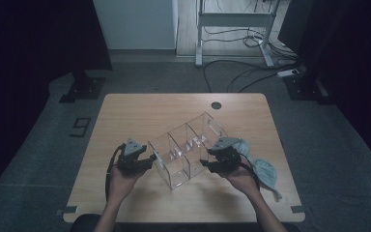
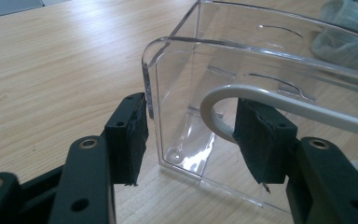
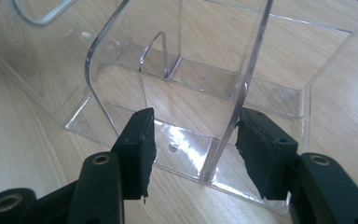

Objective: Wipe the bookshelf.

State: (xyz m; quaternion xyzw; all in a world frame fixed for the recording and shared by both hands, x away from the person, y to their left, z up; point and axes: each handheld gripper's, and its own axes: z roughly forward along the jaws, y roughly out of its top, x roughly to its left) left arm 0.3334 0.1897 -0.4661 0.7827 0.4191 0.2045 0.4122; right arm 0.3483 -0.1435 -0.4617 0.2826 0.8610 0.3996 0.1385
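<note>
Both hands reach in level over the worktop [image 1: 140, 111]. The left gripper [image 1: 150, 158] and right gripper [image 1: 205, 163] each straddle a wall of the clear organizer [image 1: 186, 147], jaws half open.

We look down on a light wooden table [image 1: 140, 111] with rounded corners and a small round dark cable hole [image 1: 216, 105] near its far edge. It stands on grey carpet [image 1: 38, 159]. Beyond it, a white panel [image 1: 135, 24] rises on the left, and a white metal frame [image 1: 232, 29] stands on the floor with black cables [image 1: 236, 72] trailing around its feet. Both sides of the room fall into deep shadow, perhaps dark curtains. Light is dim.
</note>
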